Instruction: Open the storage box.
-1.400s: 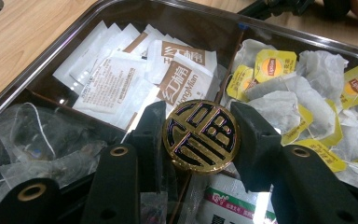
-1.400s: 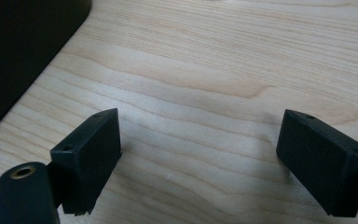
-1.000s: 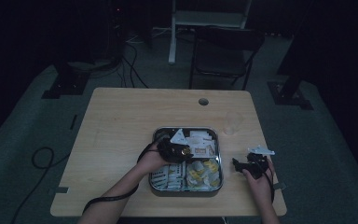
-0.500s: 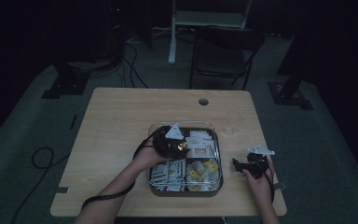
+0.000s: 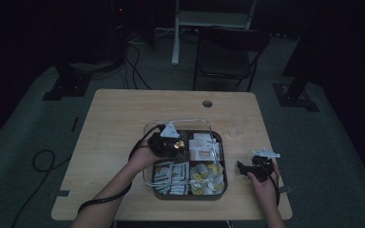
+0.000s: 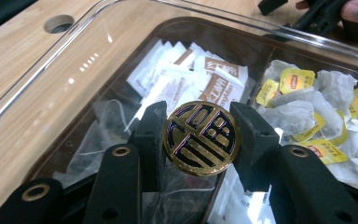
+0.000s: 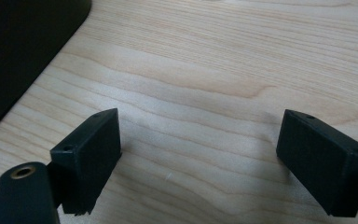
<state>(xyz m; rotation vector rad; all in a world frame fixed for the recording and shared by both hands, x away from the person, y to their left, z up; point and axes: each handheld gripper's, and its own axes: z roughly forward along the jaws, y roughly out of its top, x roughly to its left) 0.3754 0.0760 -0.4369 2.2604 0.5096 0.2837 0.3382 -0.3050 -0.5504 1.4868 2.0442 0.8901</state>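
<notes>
You held the lid of the tea box by its round knob, over the box near the table's front edge.

Your left gripper (image 6: 198,140) was pinching the round gold-and-black medallion knob (image 6: 201,138) of the clear plastic lid (image 6: 70,88), one jaw on each side of the disc, with the lid tilted above the dark, divided tea box (image 5: 186,194). Your right gripper (image 5: 252,167) rested on the light wooden table (image 5: 119,114) near its right edge, jaws spread wide and empty. The lid looked light and stiff but smooth — likely to swing or slip on so small a hold, so the knob's rim was the only sensible grip. The white paper sachets (image 6: 182,81) and yellow-tagged tea bags (image 6: 307,102) beneath seemed soft and light, best taken by an edge or tag.
</notes>
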